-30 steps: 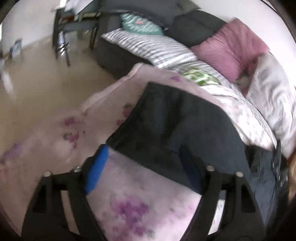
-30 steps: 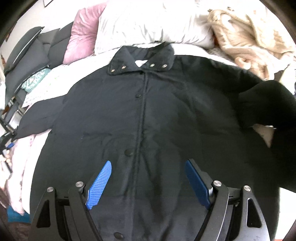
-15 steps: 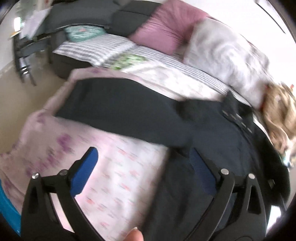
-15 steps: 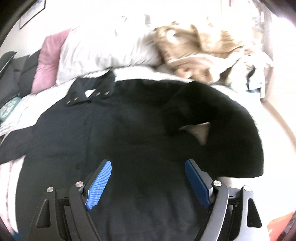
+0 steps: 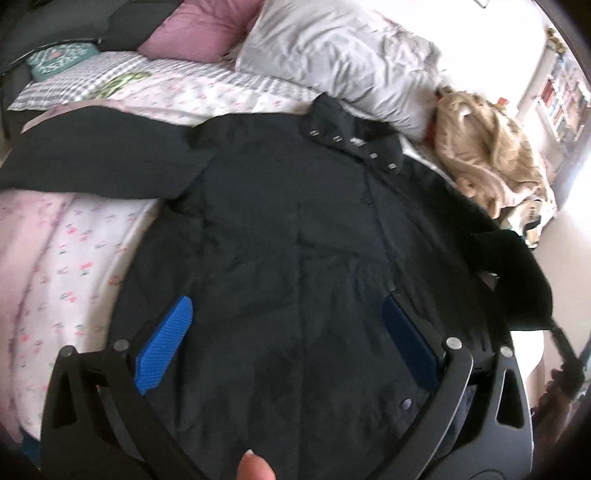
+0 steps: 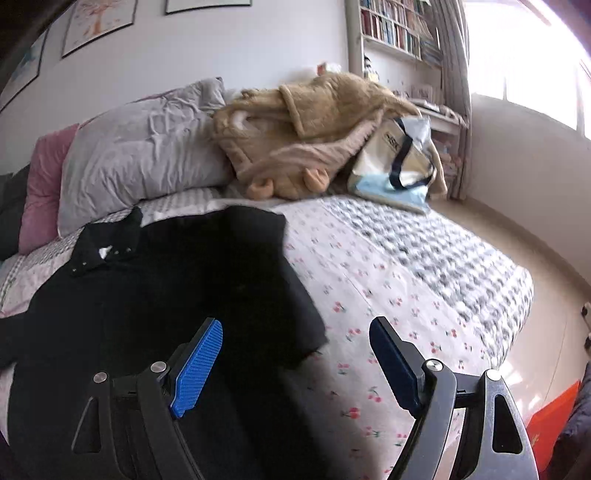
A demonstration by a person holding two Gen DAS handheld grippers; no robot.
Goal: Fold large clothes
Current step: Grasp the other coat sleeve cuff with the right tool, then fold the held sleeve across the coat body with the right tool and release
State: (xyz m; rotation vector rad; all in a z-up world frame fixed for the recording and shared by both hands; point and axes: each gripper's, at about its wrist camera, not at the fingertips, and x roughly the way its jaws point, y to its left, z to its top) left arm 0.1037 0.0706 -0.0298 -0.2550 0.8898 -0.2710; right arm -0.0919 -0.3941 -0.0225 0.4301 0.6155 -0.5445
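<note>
A large black coat (image 5: 295,229) lies front up on the bed, collar toward the pillows, one sleeve stretched out to the left (image 5: 92,155). My left gripper (image 5: 288,314) is open and empty above the coat's lower front. In the right wrist view the coat (image 6: 155,302) fills the lower left, with its other sleeve (image 6: 258,258) folded over its front. My right gripper (image 6: 295,336) is open and empty above that sleeve's end and the flowered bed sheet (image 6: 406,295).
A grey pillow (image 6: 140,155), a pink pillow (image 6: 40,184), a tan fleece garment (image 6: 303,122) and a white tote bag (image 6: 399,155) lie at the head of the bed. A bookshelf (image 6: 399,26) and window stand behind. A pink blanket (image 5: 26,258) lies at left.
Both grippers swung to the right: the left one from the outstretched sleeve to the coat's front, the right one from the coat's front to its right edge. Both stayed open.
</note>
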